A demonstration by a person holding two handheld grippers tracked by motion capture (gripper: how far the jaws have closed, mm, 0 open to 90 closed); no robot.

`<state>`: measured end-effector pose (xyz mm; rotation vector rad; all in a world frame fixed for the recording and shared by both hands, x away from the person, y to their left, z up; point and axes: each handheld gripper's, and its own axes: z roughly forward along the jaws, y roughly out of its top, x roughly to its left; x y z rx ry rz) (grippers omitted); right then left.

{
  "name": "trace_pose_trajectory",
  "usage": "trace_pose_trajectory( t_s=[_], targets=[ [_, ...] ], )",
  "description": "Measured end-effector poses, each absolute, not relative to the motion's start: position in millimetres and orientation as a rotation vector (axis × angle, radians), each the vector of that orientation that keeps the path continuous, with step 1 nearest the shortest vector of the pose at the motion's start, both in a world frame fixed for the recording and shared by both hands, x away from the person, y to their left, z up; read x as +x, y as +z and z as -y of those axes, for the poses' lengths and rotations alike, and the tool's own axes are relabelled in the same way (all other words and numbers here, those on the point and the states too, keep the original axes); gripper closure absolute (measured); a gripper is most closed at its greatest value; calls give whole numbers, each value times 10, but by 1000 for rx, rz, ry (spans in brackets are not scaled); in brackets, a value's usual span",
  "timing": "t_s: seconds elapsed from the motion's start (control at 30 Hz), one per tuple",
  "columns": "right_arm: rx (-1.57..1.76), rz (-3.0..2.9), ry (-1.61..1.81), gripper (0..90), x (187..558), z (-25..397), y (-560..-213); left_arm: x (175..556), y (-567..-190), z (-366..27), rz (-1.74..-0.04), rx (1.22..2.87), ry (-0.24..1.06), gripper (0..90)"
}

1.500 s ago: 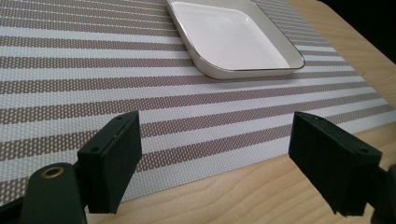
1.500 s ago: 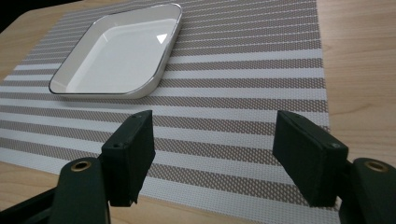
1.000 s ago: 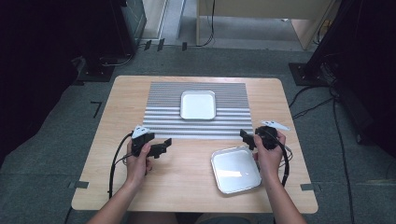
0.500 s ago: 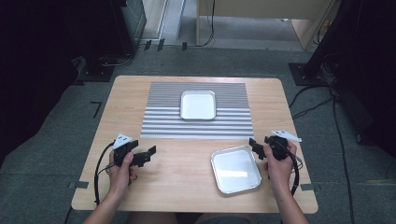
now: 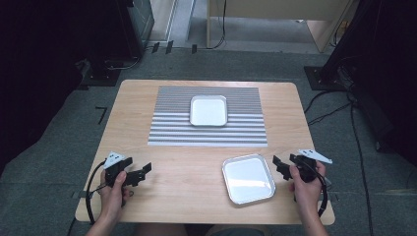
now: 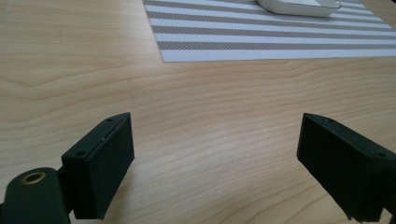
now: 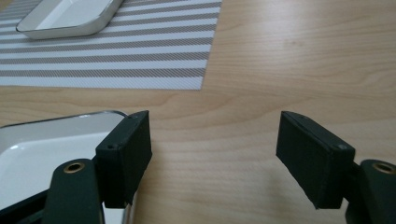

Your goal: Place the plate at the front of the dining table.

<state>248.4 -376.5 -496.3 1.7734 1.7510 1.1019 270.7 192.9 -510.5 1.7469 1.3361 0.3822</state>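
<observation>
High view: metal tray [image 5: 248, 178] lies flat near the table's [image 5: 196, 162] front edge, toward its right corner, slightly skewed; nearly square, no clear long axis. Right gripper [image 5: 281, 167] just beside its right rim, left gripper [image 5: 143, 171] well apart, near the front-left corner.
Left gripper view: jaws wide, nothing between them; striped mat [image 6: 261, 37] beyond.
Right gripper view: jaws wide, empty; tray rim [image 7: 56, 122] by one jaw.
Handling: likely light, stiff, slippery; pinch the raised rim.

This looks like a lab or test room: a plain wooden table [image 5: 196, 196] stands on grey carpet [image 5: 64, 147], with black equipment stands [image 5: 118, 44] at the far left and cables [image 5: 334, 105] trailing at right.
</observation>
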Motion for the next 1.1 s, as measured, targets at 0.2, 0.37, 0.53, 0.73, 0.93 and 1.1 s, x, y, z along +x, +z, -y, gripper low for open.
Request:
trace_pose_trajectory(
  t_s=[0.2,0.37,0.53,0.73,0.93,1.1],
  targets=[
    [1799,-1734,1075,269,2313,3942,-5029,2628,-5132,-2077,-1373,1750,405,111],
    [1808,-1738,1051,266,2177,4040,-5100,2565,-5149,-2165,-1397,1773,451,111],
    [1806,-1737,1019,266,2095,4087,-5145,2500,-5161,-2237,-1410,1806,483,111],
    [1777,-1746,958,264,2041,4077,-5222,2423,-5168,-2257,-1405,1874,568,111],
    [1718,-1778,898,253,2034,4030,-5239,2435,-5182,-2268,-1430,1937,610,111],
    [1682,-1806,838,242,2034,3974,-5244,2440,-5184,-2257,-1431,1944,619,110]
  ],
)
